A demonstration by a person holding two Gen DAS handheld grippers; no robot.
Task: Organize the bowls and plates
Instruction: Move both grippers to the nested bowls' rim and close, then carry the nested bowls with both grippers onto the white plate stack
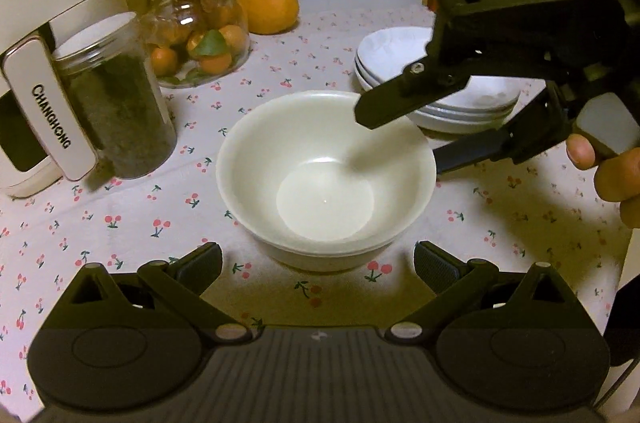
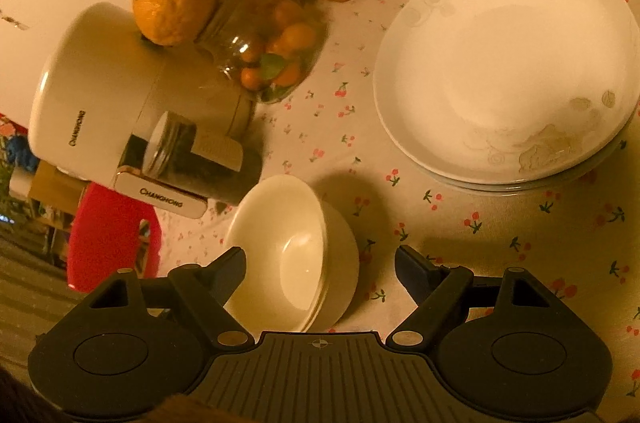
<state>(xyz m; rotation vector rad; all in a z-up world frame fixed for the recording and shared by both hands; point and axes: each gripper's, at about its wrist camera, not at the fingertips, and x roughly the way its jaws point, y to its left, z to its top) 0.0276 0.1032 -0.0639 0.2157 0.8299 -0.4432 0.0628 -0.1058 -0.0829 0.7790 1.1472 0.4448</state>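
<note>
Centre frame, we see stacked bowls (image 1: 326,179): glazed, slippery, fragile. Both grippers, left (image 1: 318,259) and right (image 2: 320,263), spread, holding nothing; we'd pinch the rim.

White kettle (image 1: 44,35), tea jar (image 1: 120,107), kumquat jar (image 1: 200,27), two oranges (image 1: 269,4) on cherry-print cloth (image 1: 120,223)

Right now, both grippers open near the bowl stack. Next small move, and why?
Probably pull the right gripper back from the bowls. It is open, one finger above the rim, one beside the wall, and grips nothing. The bowls look nested, the plates stacked, and the left gripper is open short of them.
</note>
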